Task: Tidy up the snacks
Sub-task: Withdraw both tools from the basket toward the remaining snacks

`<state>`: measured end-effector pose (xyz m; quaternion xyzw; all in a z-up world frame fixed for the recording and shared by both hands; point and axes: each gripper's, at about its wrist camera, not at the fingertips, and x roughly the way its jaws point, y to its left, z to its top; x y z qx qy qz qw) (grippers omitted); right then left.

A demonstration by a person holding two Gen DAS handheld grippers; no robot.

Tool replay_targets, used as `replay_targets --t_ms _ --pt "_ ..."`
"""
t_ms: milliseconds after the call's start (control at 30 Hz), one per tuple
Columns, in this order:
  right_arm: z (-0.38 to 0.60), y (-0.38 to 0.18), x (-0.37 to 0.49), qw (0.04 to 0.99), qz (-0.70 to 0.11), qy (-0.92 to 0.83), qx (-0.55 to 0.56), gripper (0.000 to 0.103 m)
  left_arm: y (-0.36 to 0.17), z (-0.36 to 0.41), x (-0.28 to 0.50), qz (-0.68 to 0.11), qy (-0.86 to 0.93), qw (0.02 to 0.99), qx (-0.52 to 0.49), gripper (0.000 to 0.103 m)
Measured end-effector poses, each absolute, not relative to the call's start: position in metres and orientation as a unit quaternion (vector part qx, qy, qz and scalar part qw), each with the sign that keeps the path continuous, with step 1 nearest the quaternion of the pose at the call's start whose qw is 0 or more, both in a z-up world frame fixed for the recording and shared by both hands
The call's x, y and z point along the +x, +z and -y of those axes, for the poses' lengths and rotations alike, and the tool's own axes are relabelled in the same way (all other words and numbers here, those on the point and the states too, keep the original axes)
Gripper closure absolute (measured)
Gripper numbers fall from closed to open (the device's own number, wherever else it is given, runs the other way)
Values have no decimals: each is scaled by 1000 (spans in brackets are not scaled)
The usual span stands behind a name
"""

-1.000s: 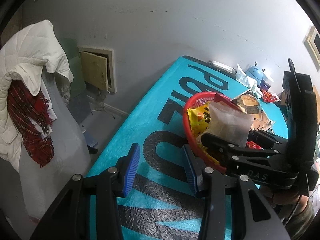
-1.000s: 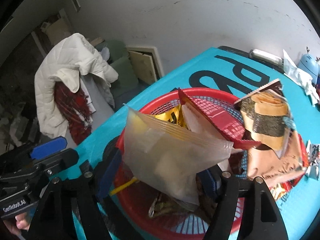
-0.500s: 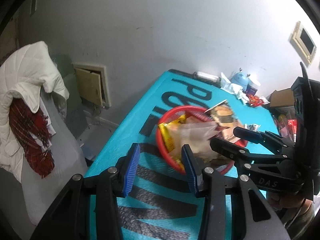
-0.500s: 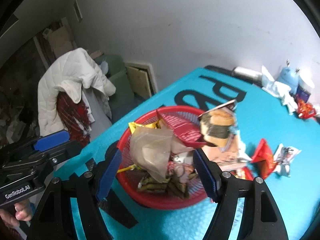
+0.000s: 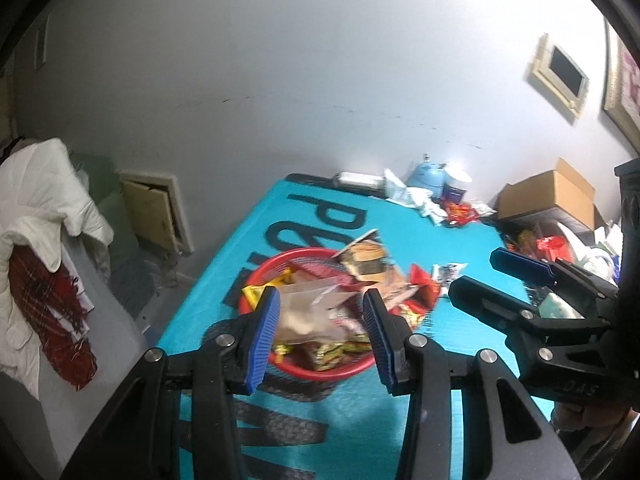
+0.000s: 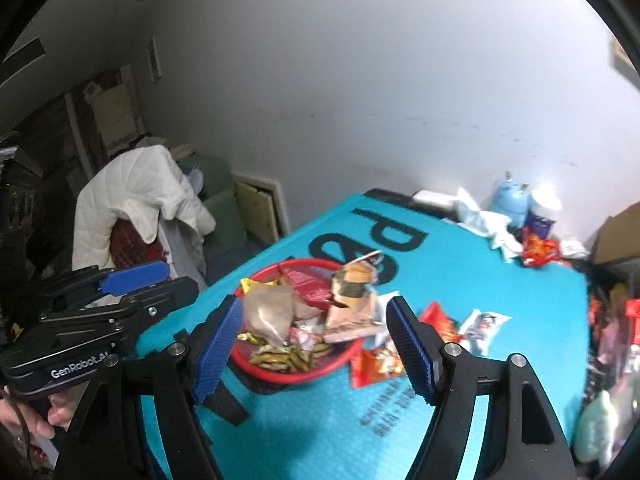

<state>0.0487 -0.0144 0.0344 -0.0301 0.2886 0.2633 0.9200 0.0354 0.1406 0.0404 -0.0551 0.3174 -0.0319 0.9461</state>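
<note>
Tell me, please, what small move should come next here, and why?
Probably lower the right tongs toward the red packet beside the red basket. Both tongs are open and empty, the basket is already heaped, and loose packets lie on the teal table.

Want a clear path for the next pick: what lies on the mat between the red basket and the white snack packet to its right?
In the right wrist view, red snack packets lie between the red basket and the white snack packet.

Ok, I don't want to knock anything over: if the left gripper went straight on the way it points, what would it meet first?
Most likely the clear plastic bag heaped in the red basket, which sits framed between the open left gripper. Nothing shows in the gap before it, though depth is hard to judge here.
</note>
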Motion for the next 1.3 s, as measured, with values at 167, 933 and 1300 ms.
replay_targets --t_ms 167,933,1300 --pt "39 43 34 929 -276 246 -26 28 47 -116 29 -311 -58 947 -45 61" --pt "140 43 25 951 -273 146 -1 28 39 -21 48 -336 -148 930 -12 61" --pt "158 20 57 946 -300 125 15 28 4 -4 78 -373 -159 914 -6 61"
